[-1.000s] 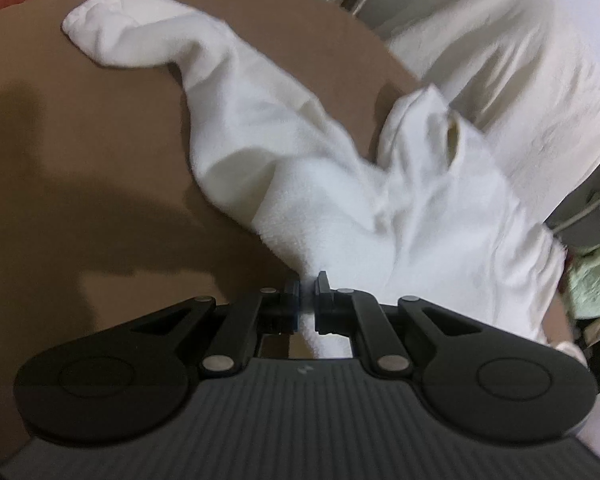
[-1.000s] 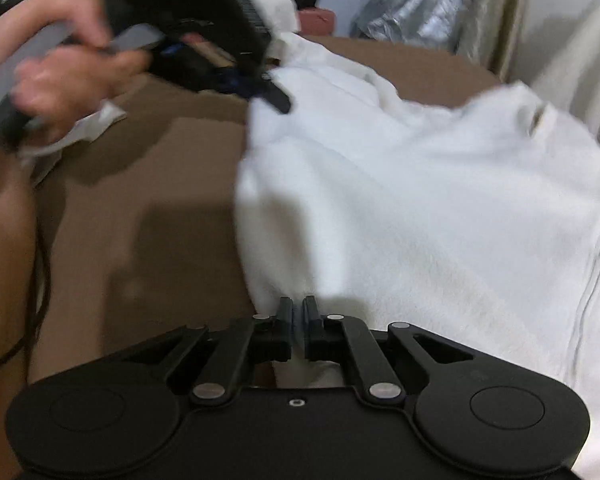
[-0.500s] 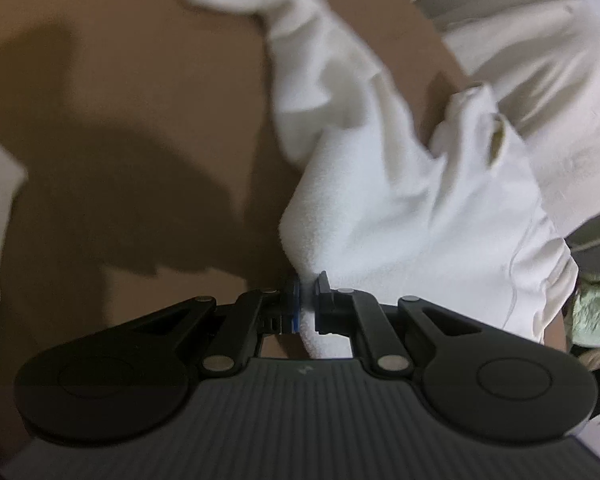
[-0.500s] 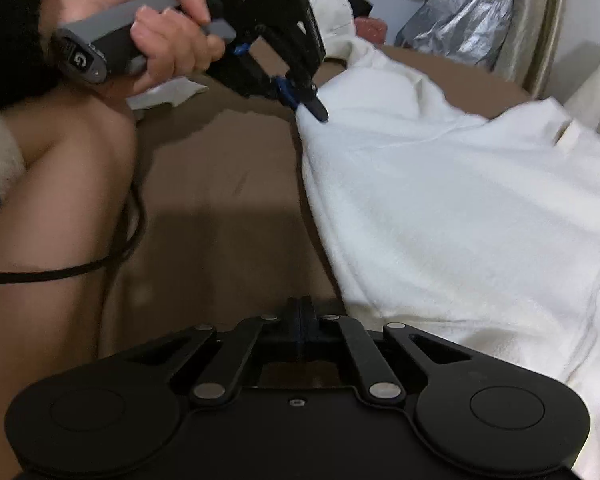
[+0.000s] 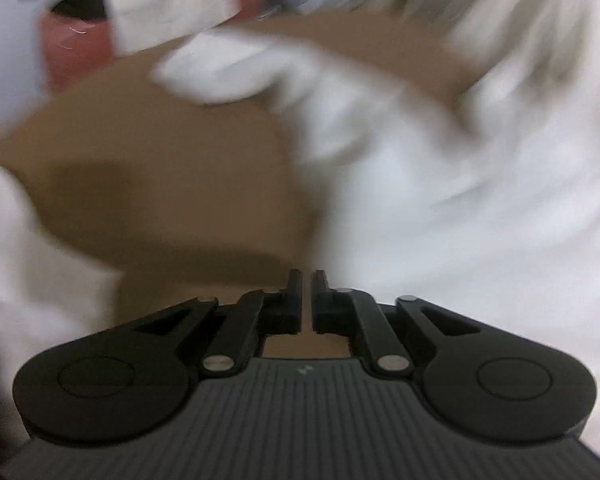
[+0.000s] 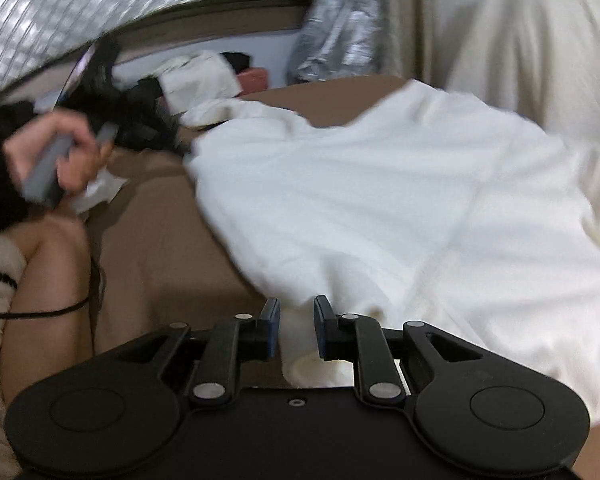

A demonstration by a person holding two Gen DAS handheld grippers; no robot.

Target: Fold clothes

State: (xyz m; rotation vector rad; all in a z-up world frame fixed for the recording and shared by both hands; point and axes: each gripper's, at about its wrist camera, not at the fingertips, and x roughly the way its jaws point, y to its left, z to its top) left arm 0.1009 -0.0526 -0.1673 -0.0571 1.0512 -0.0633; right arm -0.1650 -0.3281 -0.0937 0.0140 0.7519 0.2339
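No readable text, labels, brands or numbers in either view. Only sign: a small pale mark, too blurred to make out, on the ribbed grey body of the left gripper (image 5: pixel 306 298) in the left wrist view. Right wrist view: nothing legible on any surface.

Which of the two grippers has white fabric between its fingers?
The right gripper: its opening jaws straddle the white fleece garment. The left gripper, shut, has nothing between.

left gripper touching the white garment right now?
Apart. The left wrist view shows the left gripper shut with only brown surface between its fingertips; the white garment lies off to their right.
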